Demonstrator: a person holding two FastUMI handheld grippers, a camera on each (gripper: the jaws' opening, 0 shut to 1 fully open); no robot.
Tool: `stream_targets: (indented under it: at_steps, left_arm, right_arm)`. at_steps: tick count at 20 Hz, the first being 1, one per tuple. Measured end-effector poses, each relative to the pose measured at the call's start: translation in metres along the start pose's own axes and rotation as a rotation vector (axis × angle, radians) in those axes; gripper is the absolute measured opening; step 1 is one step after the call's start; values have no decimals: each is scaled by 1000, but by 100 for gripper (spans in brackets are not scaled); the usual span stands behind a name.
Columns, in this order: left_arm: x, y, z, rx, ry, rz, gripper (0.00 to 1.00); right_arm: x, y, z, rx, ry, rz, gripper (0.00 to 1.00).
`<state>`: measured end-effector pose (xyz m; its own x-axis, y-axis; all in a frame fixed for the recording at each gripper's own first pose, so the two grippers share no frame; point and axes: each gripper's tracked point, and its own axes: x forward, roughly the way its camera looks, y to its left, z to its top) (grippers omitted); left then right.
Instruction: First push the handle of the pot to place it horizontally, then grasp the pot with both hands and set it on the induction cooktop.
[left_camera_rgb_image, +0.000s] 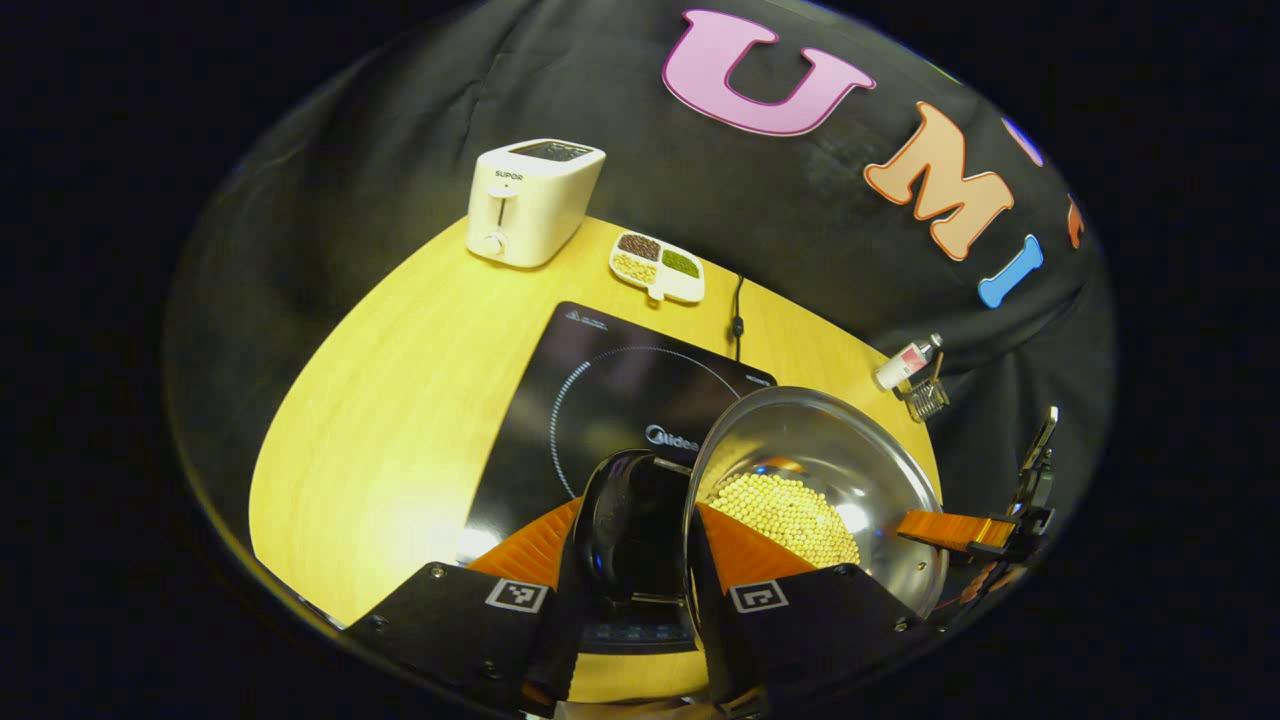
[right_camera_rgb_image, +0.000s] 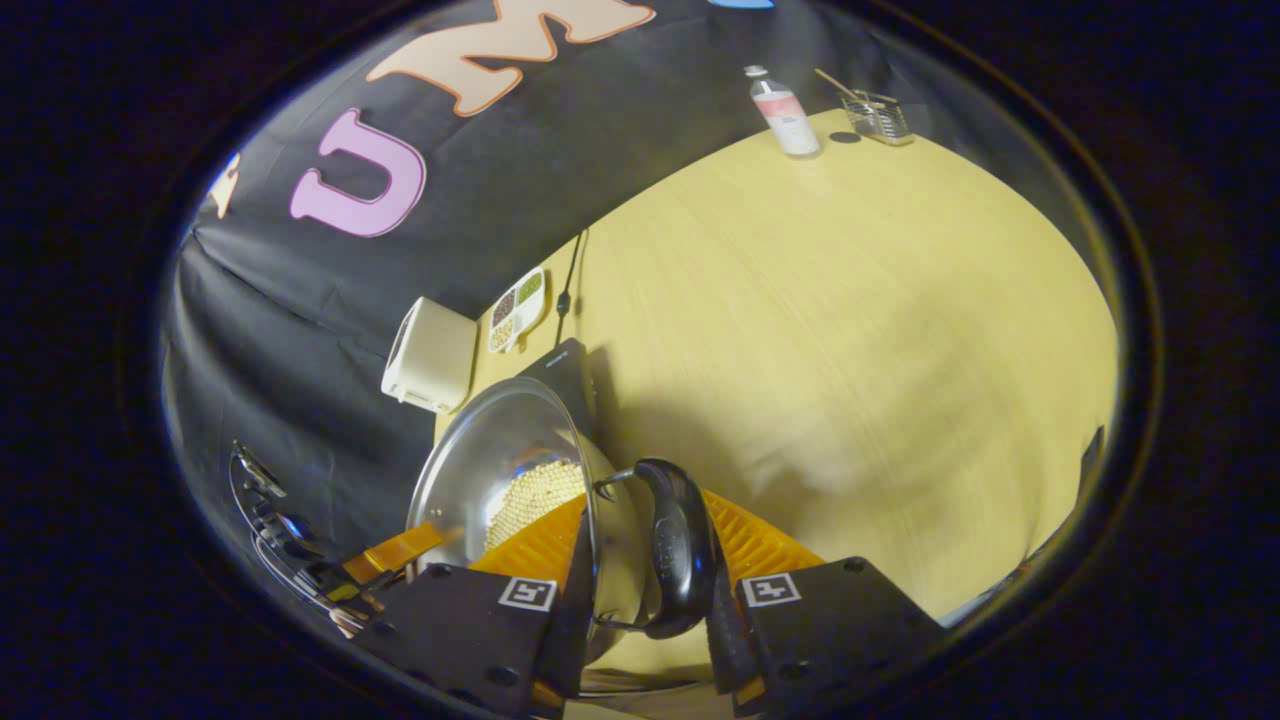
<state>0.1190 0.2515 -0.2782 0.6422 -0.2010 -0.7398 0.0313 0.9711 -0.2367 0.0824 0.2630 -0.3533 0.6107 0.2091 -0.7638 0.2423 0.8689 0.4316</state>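
left claw (left_camera_rgb_image: 632, 560): orange fingers narrowed onto the black side handle (left_camera_rgb_image: 625, 530) of the steel pot (left_camera_rgb_image: 860, 470), one finger on each side of it; whether both press on it i cannot tell for certain, but they look closed on it. right claw (right_camera_rgb_image: 645, 560): fingers narrowed around the opposite black handle (right_camera_rgb_image: 680, 545) of the same pot (right_camera_rgb_image: 500, 460), the left finger lying against the pot wall. in the left gripper view the right claw (left_camera_rgb_image: 950, 530) shows as an orange finger at the pot's far rim.

pot: tilted in both views, held between the two claws, holding a heap of yellow beans (left_camera_rgb_image: 790, 515). it hangs over the near right corner of the black induction cooktop (left_camera_rgb_image: 600, 400); contact with the glass cannot be judged.

bench (left_camera_rgb_image: 400, 400): light wood. white toaster (left_camera_rgb_image: 530, 200) at the far left edge, a divided dish of grains (left_camera_rgb_image: 657, 266) beside it near the far edge, the cooktop's cord (left_camera_rgb_image: 737, 315) just behind the cooktop. a bottle (right_camera_rgb_image: 785, 110) and a small clear holder (right_camera_rgb_image: 878, 115) stand together at the far right corner.
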Motion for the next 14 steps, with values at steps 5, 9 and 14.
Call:
stream_targets:
  at_steps: [5, 9, 14]
  left_arm:
    - [19, 30, 17, -7, -44, 28, 51]
    - [33, 49, 36, -4, -98, 53, 52]
    - [47, 61, 58, -6, -164, 71, 51]
  right_arm:
    - [32, 30, 7, -12, -32, 1, 52]
    - [55, 51, 16, -18, -60, 17, 52]
    - [76, 65, 26, -22, -84, 34, 52]
